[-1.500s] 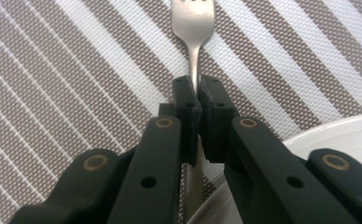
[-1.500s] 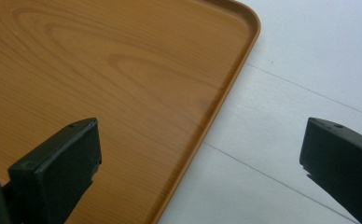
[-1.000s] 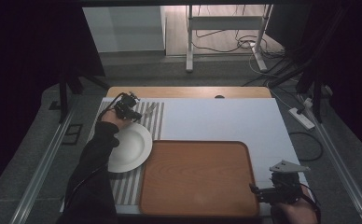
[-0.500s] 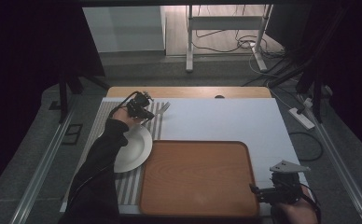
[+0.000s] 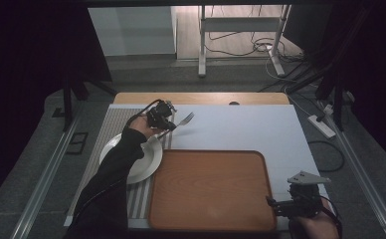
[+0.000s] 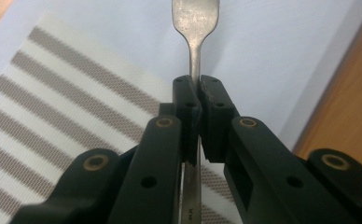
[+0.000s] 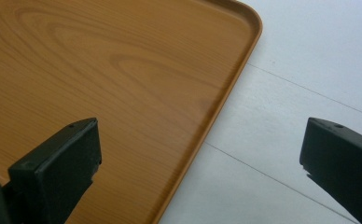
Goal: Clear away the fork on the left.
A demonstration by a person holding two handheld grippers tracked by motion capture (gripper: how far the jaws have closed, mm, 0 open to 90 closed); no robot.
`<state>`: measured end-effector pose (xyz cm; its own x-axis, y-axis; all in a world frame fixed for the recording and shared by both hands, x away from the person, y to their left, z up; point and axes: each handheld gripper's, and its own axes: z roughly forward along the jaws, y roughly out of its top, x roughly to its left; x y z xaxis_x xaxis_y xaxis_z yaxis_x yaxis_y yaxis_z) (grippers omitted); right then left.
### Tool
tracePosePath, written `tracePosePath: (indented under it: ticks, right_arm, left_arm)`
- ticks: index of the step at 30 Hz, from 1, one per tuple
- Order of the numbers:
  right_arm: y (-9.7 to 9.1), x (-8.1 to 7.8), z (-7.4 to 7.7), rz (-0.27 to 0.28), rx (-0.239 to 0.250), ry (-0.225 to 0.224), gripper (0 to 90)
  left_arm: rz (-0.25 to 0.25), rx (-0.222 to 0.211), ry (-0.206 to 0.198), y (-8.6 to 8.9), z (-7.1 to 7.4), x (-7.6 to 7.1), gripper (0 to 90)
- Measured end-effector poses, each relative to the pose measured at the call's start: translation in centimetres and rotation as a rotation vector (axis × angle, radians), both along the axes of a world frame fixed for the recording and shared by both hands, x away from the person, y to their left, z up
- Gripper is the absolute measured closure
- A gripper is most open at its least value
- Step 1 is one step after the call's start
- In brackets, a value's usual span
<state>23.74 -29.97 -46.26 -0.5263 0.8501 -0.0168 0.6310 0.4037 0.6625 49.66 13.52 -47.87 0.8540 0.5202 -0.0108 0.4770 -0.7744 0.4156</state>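
White tabletop, dim room. My left gripper pinches the fork by its thin handle, above the mat edge beside the plate. Right gripper spread, idle by the tray. Risk: narrow grip, fork may pivot or slip.

Left gripper clamped on a metal fork by the handle, fingers pressed to both sides. Beneath, a striped placemat at left, white tabletop beyond, wooden tray at right.
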Motion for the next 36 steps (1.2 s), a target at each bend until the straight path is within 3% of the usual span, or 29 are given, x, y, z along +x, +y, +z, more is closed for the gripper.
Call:
tracePosePath:
  ticks: [10,17,36]
  right_arm:
    - [0.0,0.0,0.0,0.004,-0.001,0.001,0.0]
    - [0.1,0.0,0.0,0.006,-0.008,0.001,0.0]
    - [0.1,-0.1,0.0,0.01,-0.008,-0.003,0.0]
  left_arm:
    - [-0.052,0.026,0.004,-2.8,0.8,-1.3,86.2]
    - [-0.069,0.02,0.011,-4.0,1.5,-2.5,86.2]
    - [-0.028,0.003,0.076,-6.1,1.0,-7.5,86.2]
